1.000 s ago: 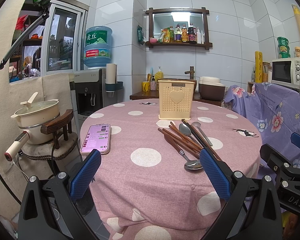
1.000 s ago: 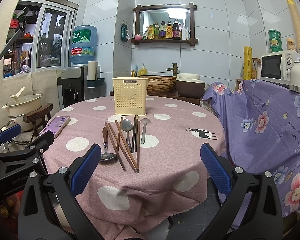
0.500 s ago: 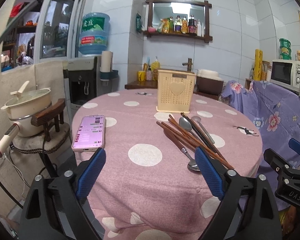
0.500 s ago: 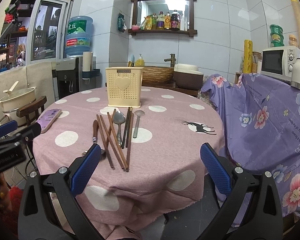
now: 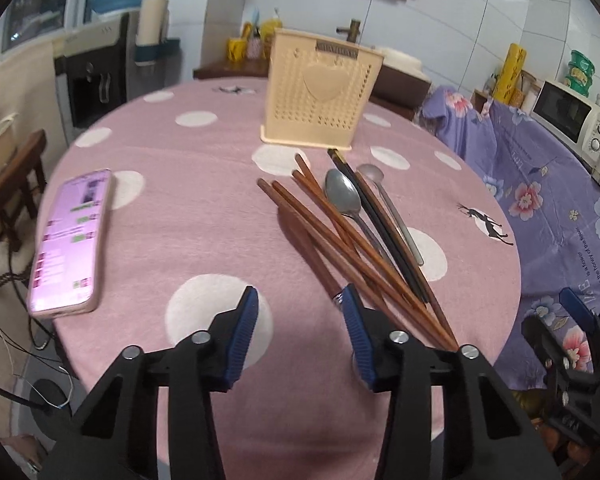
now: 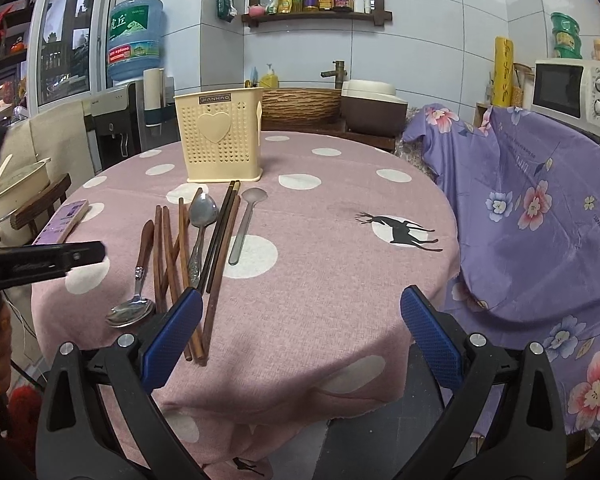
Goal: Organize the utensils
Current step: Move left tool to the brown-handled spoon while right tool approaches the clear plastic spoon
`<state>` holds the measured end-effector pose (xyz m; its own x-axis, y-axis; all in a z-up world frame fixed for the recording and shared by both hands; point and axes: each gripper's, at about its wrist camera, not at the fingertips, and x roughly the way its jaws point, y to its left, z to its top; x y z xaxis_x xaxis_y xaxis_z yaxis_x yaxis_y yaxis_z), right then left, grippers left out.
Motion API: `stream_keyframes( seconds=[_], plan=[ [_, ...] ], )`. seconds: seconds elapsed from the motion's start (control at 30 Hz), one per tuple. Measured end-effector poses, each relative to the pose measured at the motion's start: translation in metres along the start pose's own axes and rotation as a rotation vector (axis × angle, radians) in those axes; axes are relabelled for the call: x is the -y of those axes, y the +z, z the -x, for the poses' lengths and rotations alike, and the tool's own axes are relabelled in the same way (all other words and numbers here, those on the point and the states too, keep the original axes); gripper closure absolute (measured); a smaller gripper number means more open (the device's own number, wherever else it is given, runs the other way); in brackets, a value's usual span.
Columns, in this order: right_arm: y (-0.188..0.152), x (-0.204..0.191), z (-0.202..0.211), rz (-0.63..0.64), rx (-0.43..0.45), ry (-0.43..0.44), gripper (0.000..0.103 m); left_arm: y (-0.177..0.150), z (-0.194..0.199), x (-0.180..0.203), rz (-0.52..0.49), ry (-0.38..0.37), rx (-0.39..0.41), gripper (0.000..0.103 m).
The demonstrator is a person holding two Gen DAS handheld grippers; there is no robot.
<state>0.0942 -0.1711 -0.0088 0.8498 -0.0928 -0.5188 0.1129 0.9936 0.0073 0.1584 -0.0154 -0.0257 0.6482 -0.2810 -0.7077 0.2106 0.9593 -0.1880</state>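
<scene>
Left claw (image 5: 298,322) closing, nothing between; chopsticks (image 5: 340,236) beside holder (image 5: 320,92).

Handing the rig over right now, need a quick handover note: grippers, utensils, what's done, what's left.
Left gripper: jaws closing, nothing between them yet, over the near end of the pile by the wooden-handled spoon.
Right gripper: jaws wide open, empty, low at the table's near edge.
Utensils: brown wooden chopsticks, black chopsticks, two plain metal spoons, all lying loose on the pink polka-dot tablecloth in front of the cream perforated utensil holder.
Done: nothing visibly sorted.
Left: every piece into the holder.
</scene>
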Motion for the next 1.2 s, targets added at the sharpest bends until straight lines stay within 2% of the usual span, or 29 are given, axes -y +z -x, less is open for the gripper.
stream_keyframes(
  seconds=[0.17,0.3,0.53,0.9,1.2],
  plan=[
    [0.002,-0.001,-0.011,0.005,-0.020,0.006,0.005,0.016,-0.029,0.006,0.013,-0.011,-0.083,0.073],
    [0.004,0.000,-0.017,0.003,-0.033,0.009,0.005,0.019,-0.044,0.010,-0.005,0.028,-0.126,0.080],
    [0.015,0.001,-0.028,0.005,-0.049,0.019,0.005,0.027,-0.053,0.013,-0.027,0.060,-0.141,0.084],
    [0.046,-0.001,-0.067,-0.002,-0.108,0.057,0.005,0.055,-0.072,-0.009,0.032,0.024,-0.187,0.087],
    [0.053,-0.003,-0.094,-0.016,-0.174,0.084,0.005,0.065,-0.081,-0.009,0.023,0.044,-0.188,0.087]
  ],
)
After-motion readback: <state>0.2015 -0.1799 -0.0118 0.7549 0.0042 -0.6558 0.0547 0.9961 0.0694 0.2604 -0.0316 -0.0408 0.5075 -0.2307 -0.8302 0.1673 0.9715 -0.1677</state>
